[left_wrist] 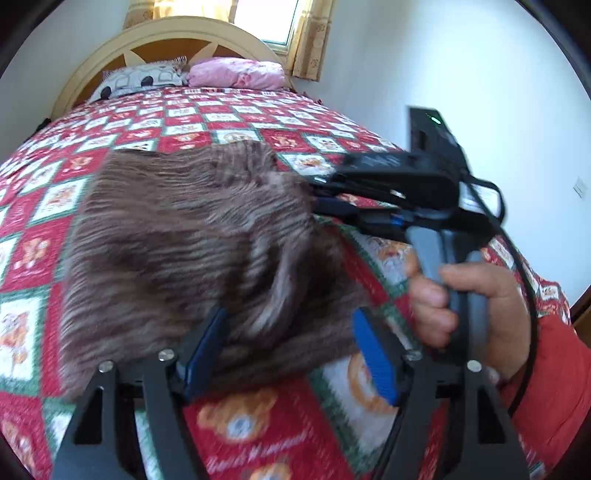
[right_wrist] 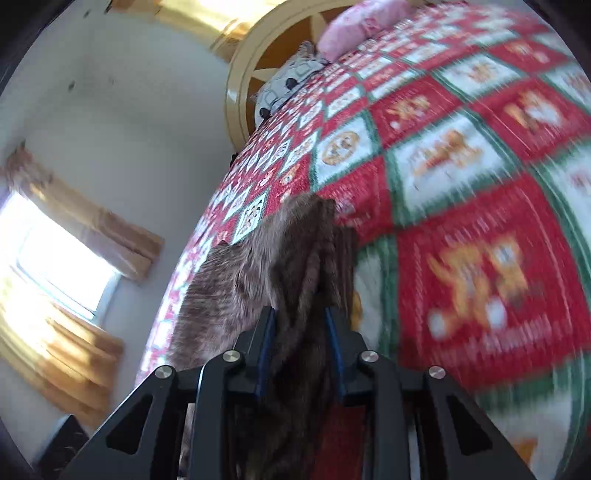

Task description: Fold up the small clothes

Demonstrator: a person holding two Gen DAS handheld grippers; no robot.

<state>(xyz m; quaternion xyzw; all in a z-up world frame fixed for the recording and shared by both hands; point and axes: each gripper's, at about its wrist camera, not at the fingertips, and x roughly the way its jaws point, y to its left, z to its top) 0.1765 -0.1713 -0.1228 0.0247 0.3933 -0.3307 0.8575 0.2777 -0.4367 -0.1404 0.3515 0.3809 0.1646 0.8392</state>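
Note:
A brown striped fuzzy garment (left_wrist: pixel 192 251) lies on the red, white and green patterned bedspread (left_wrist: pixel 229 125). My left gripper (left_wrist: pixel 291 347) has its blue-padded fingers wide apart around the garment's near edge, with cloth lying between them. My right gripper (right_wrist: pixel 301 317) is shut on a bunched fold of the same garment (right_wrist: pixel 291 258) and holds it up off the bedspread (right_wrist: pixel 461 184). In the left wrist view the right gripper (left_wrist: pixel 321 195) reaches into the garment's right edge, held by a hand (left_wrist: pixel 472 310). The image is motion-blurred.
A grey patterned pillow (left_wrist: pixel 144 79) and a pink pillow (left_wrist: pixel 236 74) lie at the cream headboard (left_wrist: pixel 173 33). A curtained window (left_wrist: pixel 273 18) is behind it, white walls on both sides. A second curtained window (right_wrist: pixel 59 258) shows in the right wrist view.

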